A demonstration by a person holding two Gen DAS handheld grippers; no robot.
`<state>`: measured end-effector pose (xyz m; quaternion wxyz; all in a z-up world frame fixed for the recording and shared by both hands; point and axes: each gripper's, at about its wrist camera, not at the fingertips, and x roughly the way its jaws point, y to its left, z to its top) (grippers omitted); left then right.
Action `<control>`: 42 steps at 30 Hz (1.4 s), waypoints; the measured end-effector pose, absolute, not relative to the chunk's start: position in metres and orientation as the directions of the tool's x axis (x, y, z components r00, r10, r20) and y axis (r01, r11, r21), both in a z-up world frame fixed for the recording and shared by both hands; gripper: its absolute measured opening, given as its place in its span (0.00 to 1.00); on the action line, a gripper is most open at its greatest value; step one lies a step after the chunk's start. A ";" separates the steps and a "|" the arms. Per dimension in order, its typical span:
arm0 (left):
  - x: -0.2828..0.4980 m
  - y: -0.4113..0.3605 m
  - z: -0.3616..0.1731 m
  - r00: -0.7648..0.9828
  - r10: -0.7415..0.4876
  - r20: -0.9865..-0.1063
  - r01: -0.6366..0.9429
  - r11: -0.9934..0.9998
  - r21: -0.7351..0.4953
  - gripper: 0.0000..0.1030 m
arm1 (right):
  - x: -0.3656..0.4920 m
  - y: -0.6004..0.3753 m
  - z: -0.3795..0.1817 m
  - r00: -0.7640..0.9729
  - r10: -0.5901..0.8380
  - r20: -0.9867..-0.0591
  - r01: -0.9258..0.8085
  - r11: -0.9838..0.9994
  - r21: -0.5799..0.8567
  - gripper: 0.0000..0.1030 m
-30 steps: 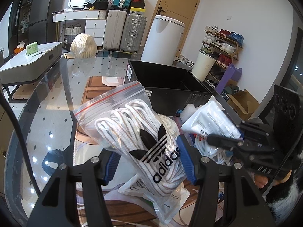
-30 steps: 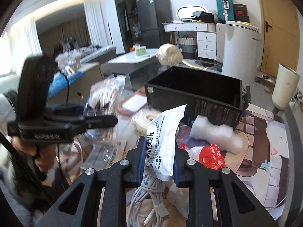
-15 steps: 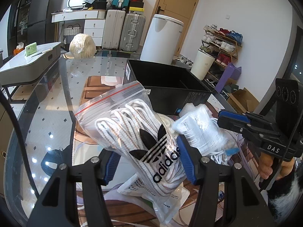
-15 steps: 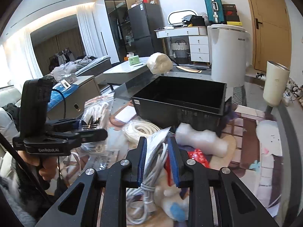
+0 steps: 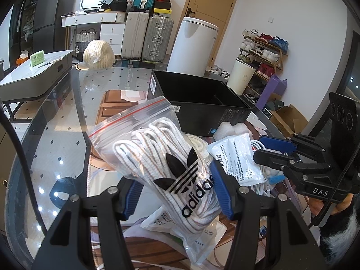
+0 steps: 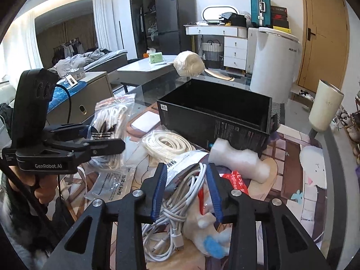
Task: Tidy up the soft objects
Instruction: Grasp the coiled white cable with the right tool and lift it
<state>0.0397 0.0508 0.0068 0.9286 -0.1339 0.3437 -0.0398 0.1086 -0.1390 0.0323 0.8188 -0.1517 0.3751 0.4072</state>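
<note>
A: Starting with the largest. The glass table [image 5: 56,121] is carrying everything. The black box [image 6: 216,114] is sitting open-topped at the far middle, with nothing visible inside it.

B: Noted. Soft items next?

A: The lace bag [image 5: 171,173], a clear zip bag of white laces, is standing tilted off the table, zip end leaning far-left. The left gripper [image 5: 175,193] is squeezing it: jaws part-open, both blue pads pressing into the bag's sides. In the right wrist view the same bag is showing at the left, near the box's left corner.

B: And the right side?

A: The right gripper [image 6: 186,191] is pointing down over the cable bundle [image 6: 180,204], near the box's near-right corner. Its jaws have just been opening; they are now standing narrowly apart with the cable and its white pouch [image 5: 238,157] lying between them. I cannot see the pads pressing on either, so it is gripping nothing.

B: Smaller pieces?

A: A white cord coil [image 6: 166,145] is lying just near of the box. A foam piece [image 6: 240,162] is touching the box's near wall at the right. A plush toy [image 6: 209,231] is lying right of the cable, beside a red packet [image 6: 236,180].
</note>
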 end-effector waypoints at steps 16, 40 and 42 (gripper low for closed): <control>0.039 0.051 0.004 0.757 -0.162 -0.633 -0.029 0.959 -0.281 0.56 | 0.099 -0.148 0.015 0.324 0.511 -0.796 -0.783 0.617 0.077 0.38; 0.038 0.054 0.006 0.755 -0.156 -0.636 -0.033 0.961 -0.275 0.56 | 0.055 -0.147 0.029 0.338 0.522 -0.783 -0.815 0.578 0.033 0.46; 0.038 0.054 0.005 0.756 -0.157 -0.636 -0.035 0.960 -0.278 0.56 | 0.050 -0.147 0.029 0.328 0.520 -0.788 -0.824 0.566 0.031 0.46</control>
